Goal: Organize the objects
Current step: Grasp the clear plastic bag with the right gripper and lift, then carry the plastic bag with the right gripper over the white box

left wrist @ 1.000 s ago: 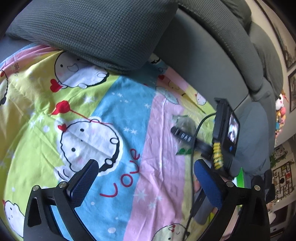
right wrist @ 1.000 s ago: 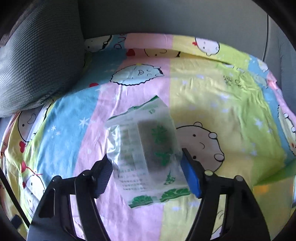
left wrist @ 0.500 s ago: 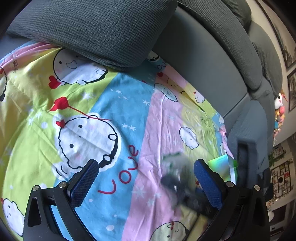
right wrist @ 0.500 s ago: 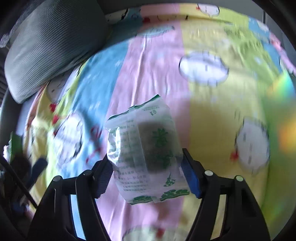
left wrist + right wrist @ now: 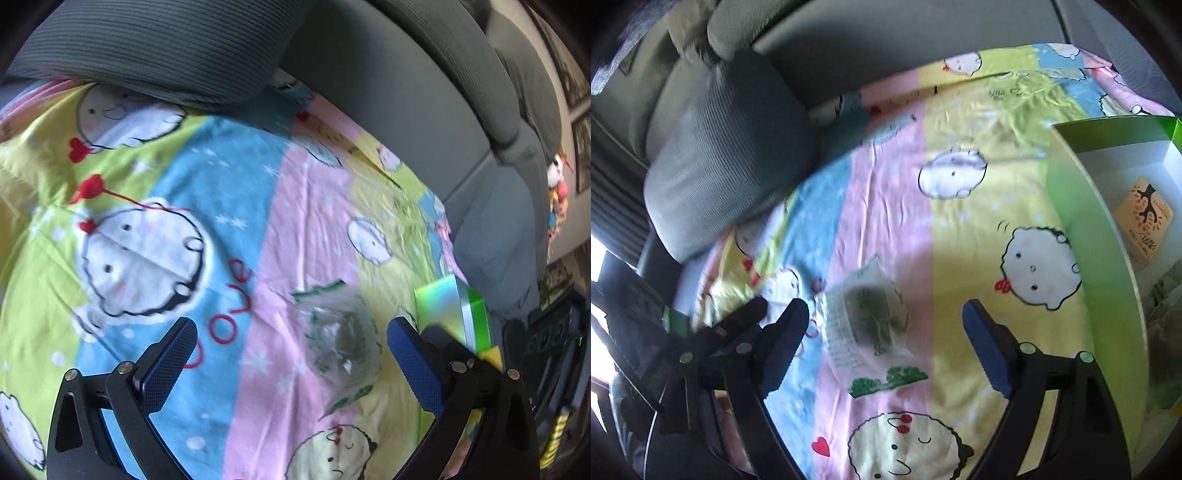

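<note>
Since the earlier frame my right gripper has just been opening, jaws apart, dropping the packet between them onto the sheet, short of the green box; risk: left unsorted.

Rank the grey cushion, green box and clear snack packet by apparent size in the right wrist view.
1. grey cushion
2. green box, though cut off by the frame
3. clear snack packet
</note>
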